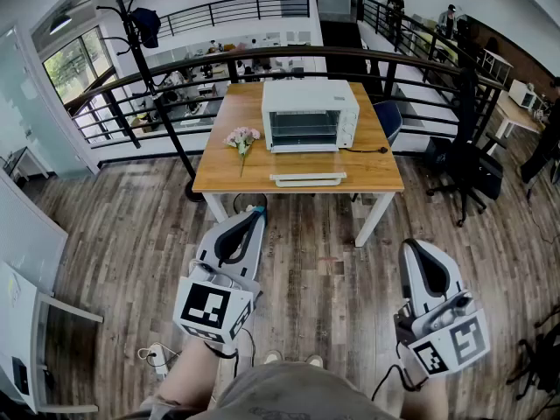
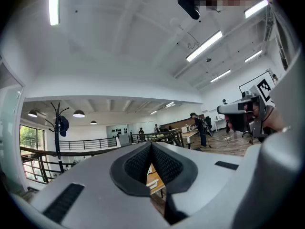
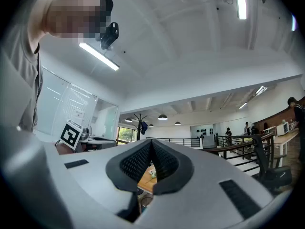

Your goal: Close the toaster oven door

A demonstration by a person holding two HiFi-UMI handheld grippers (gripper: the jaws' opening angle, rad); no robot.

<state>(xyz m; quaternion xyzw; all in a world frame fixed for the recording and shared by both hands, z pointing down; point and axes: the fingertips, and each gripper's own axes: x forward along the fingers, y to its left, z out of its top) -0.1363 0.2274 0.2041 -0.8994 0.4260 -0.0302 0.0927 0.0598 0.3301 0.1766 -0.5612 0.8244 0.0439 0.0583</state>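
**Head view: both pairs of fingers shut and empty, toaster oven well ahead**

The left gripper's [image 1: 256, 211] fingers [image 2: 136, 166] are pressed together with nothing between their black ribbed pads. The right gripper's [image 1: 411, 248] fingers [image 3: 167, 163] are the same, together and empty. Both grippers hang low over the grey-brown wood-plank floor [image 1: 324, 269], their tips pointing forward and touching nothing.

Well ahead of both fingertips, and between their two lines, stands the rectangular light-wood tabletop [image 1: 372, 171] on white legs. The white boxy toaster oven [image 1: 311, 115] sits toward its far edge, its dark glass front facing the fingers; I cannot tell how its door stands. A white oblong tray-like piece [image 1: 308, 179] lies at the near edge. A small bunch of pink flowers [image 1: 242, 136] lies just ahead of the left fingers' line. A black metal railing [image 1: 175, 68] runs beyond the tabletop.
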